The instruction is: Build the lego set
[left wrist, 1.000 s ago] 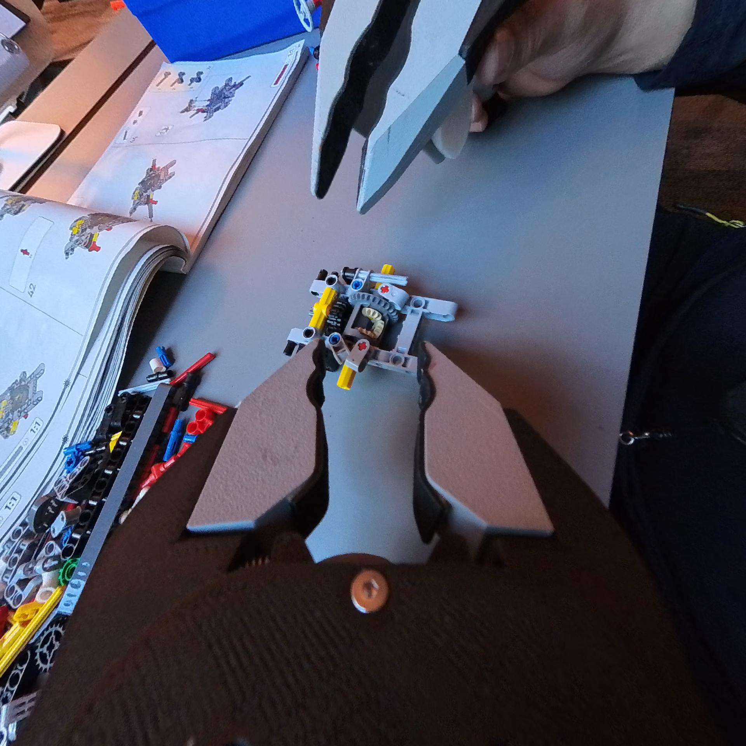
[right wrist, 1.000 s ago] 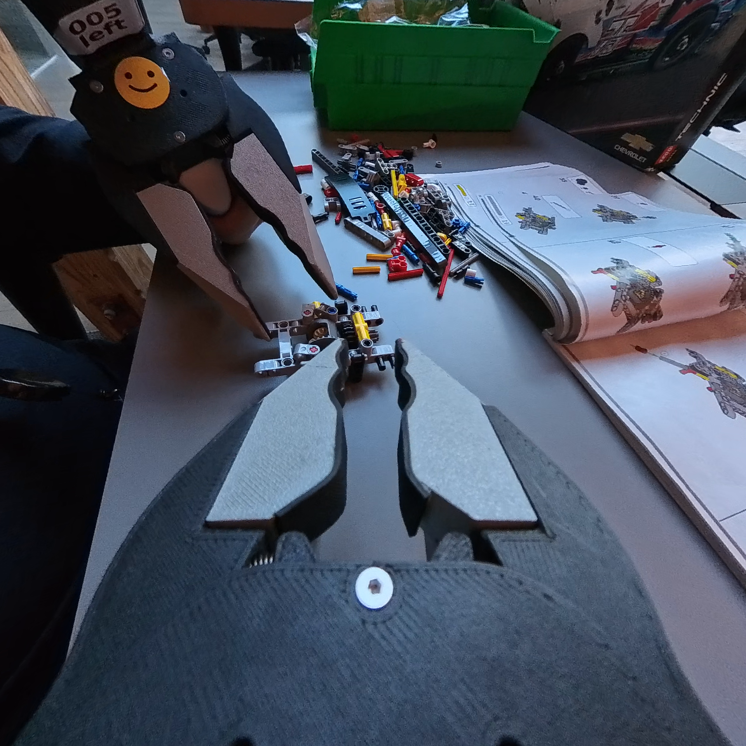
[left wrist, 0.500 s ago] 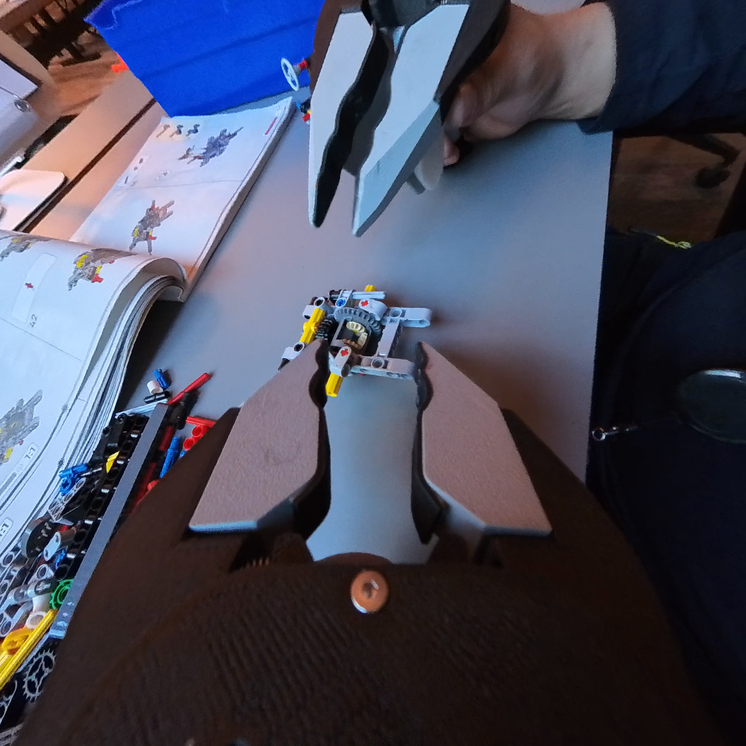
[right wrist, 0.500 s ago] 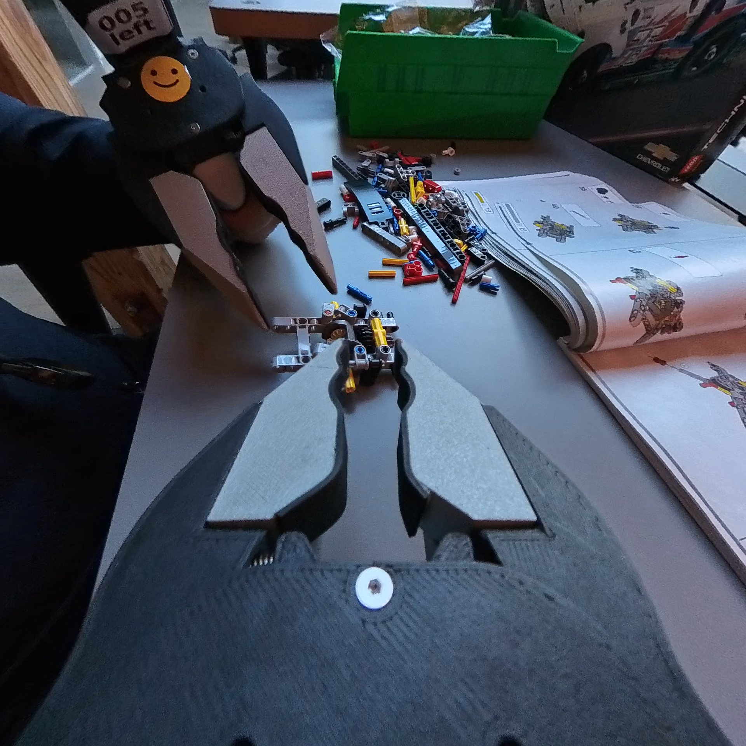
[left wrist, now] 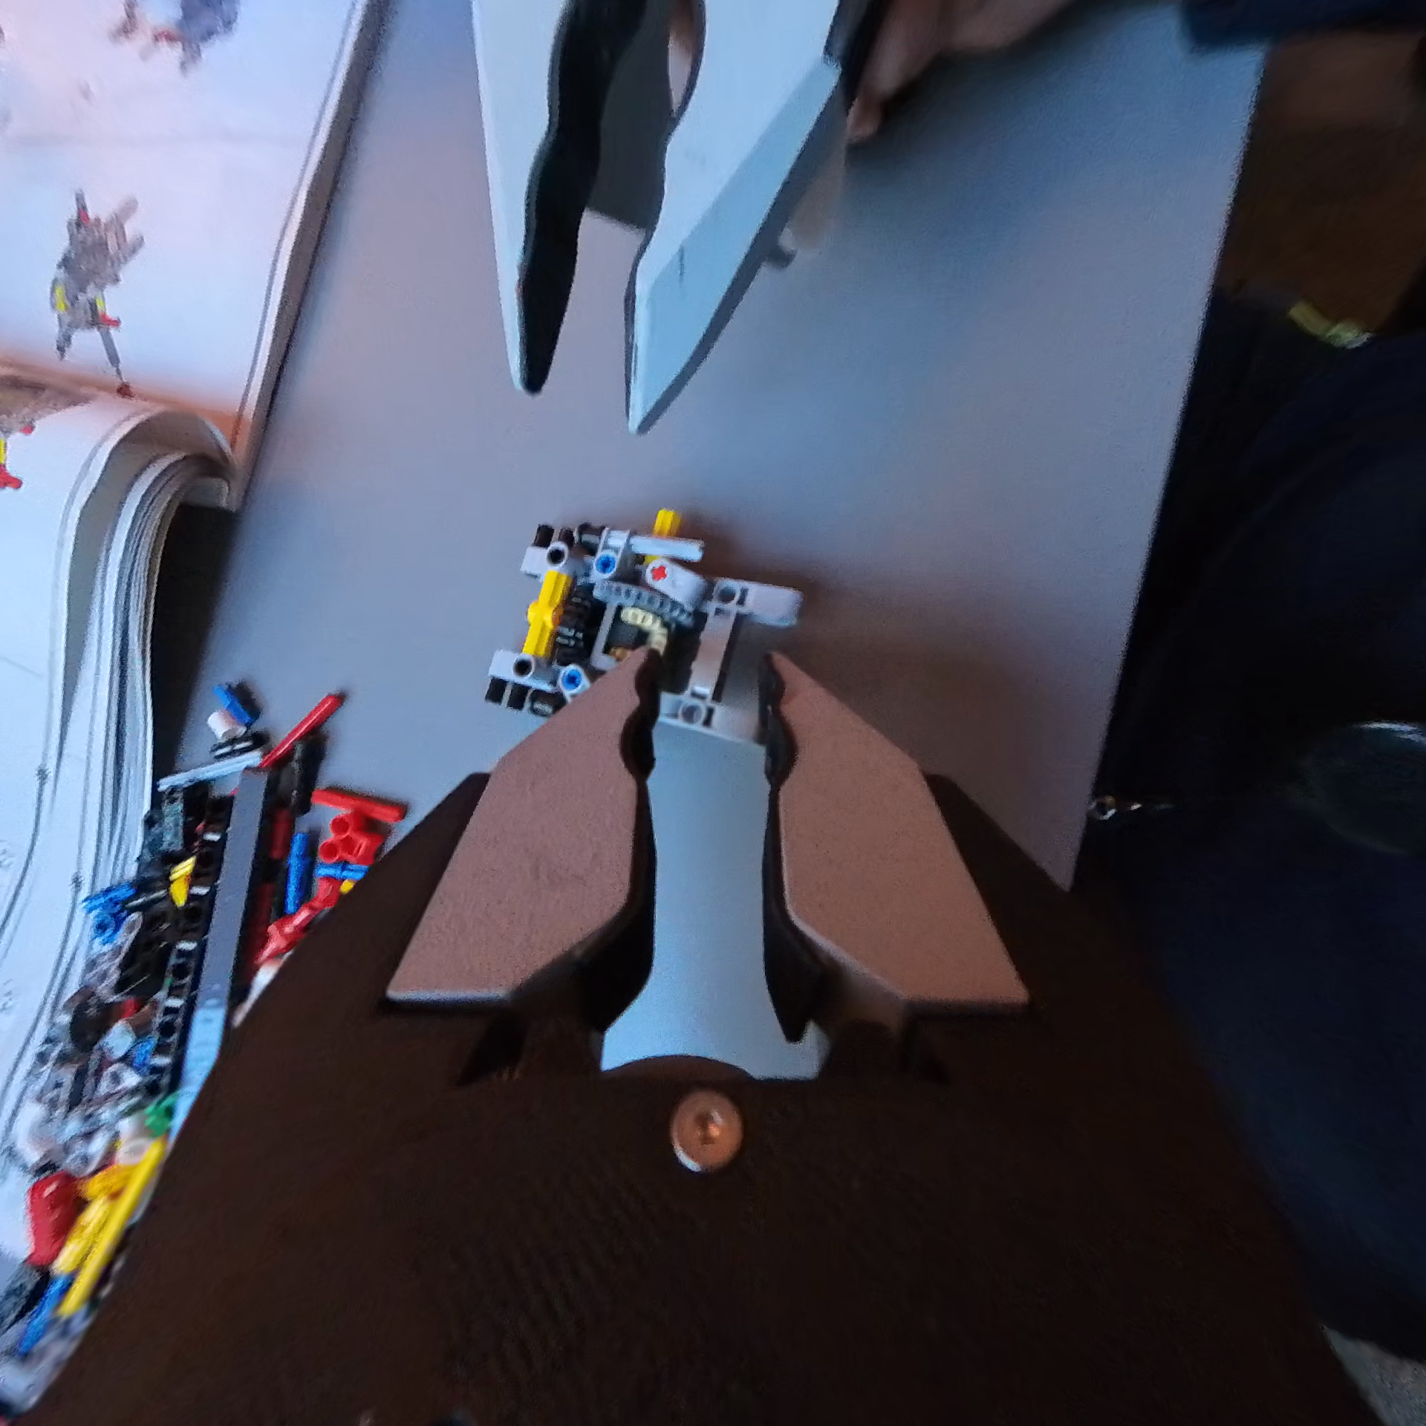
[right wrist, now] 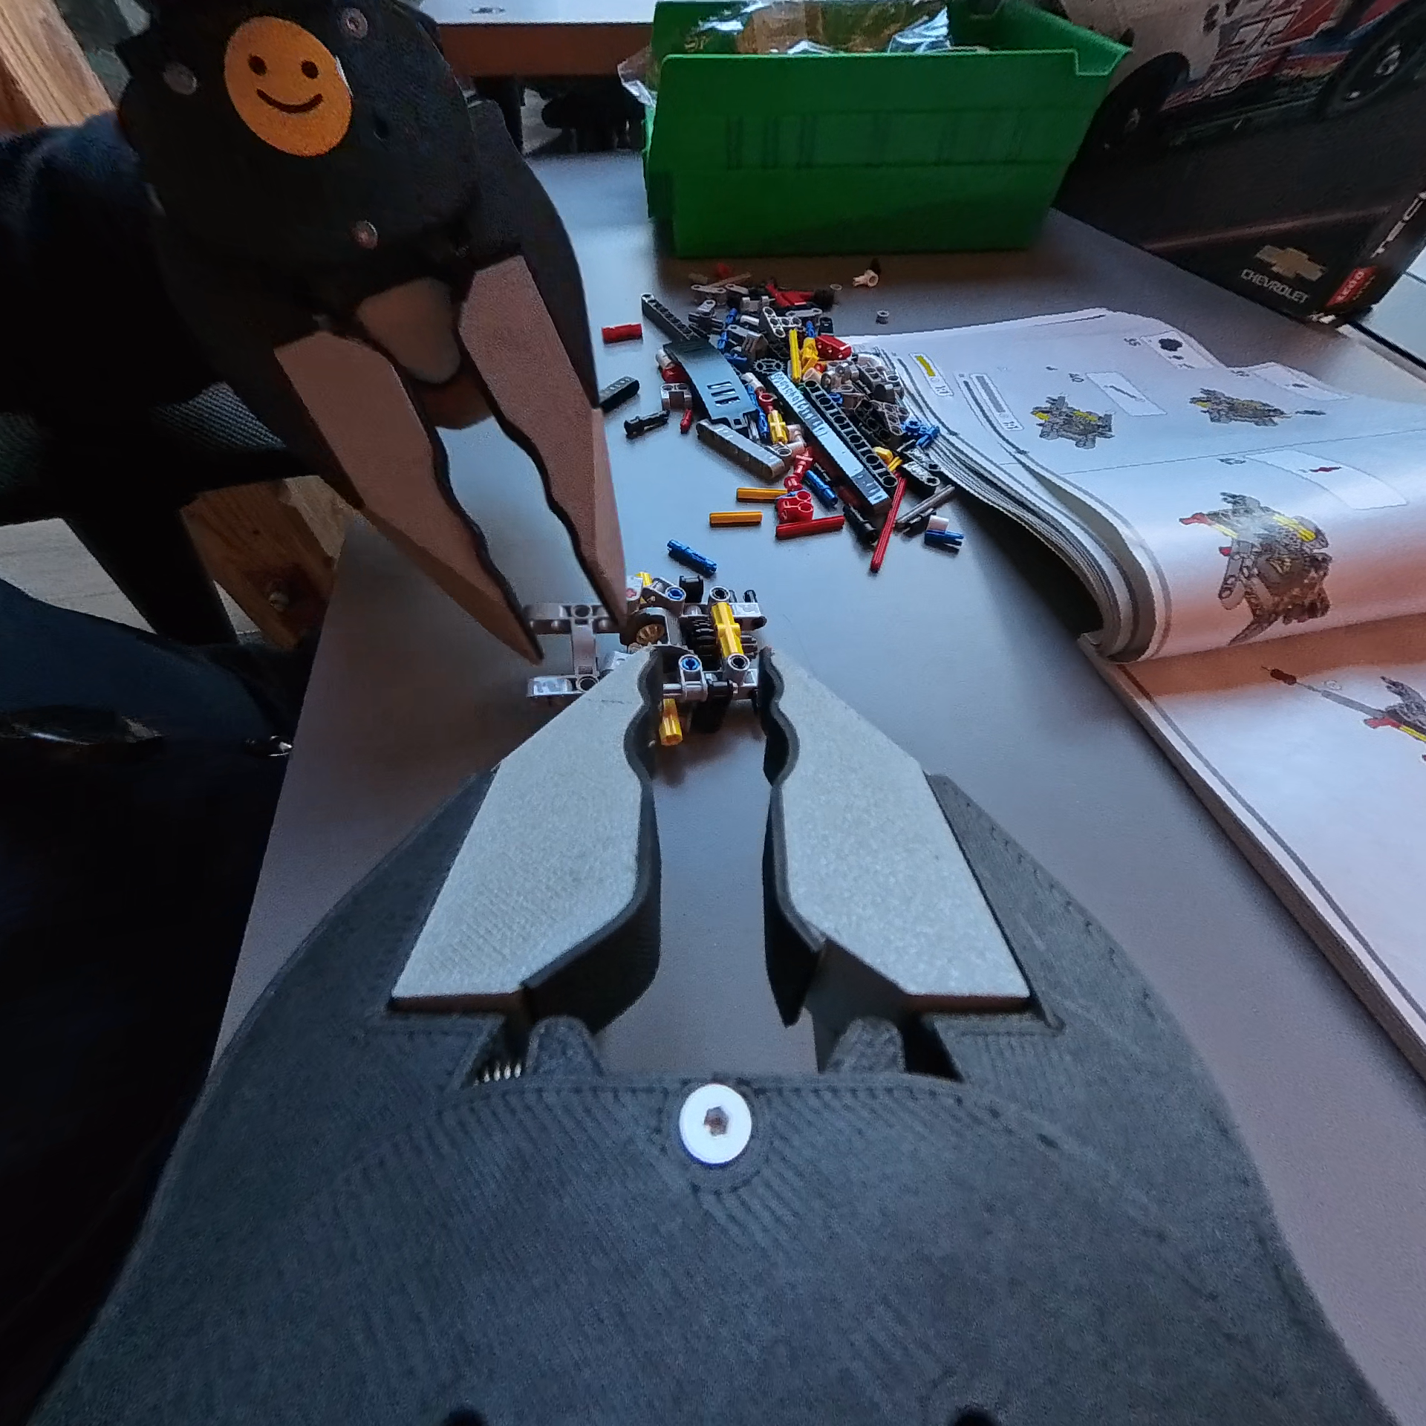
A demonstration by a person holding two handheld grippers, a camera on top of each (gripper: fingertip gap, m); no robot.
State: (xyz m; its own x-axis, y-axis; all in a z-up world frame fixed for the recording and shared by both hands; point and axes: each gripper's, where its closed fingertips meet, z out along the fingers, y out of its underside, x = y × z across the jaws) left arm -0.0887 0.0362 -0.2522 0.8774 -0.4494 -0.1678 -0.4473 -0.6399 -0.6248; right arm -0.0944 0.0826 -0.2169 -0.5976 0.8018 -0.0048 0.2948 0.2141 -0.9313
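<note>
Left gripper [left wrist: 706, 679] pinches the grey frame of the small brick model [left wrist: 617, 609] on the table [left wrist: 964, 386]; right gripper [right wrist: 706, 679] hovers narrow, empty.

grippers x2: left gripper [right wrist: 579, 633] + right gripper [right wrist: 706, 679] | half-built brick assy [right wrist: 687, 640] x1 | instr booklet [right wrist: 1235, 478] x1, open | green bin [right wrist: 864, 146] x1 | set box [right wrist: 1265, 154] x1 | loose parts pile [right wrist: 802, 409] x1, way too many pcs to count
</note>
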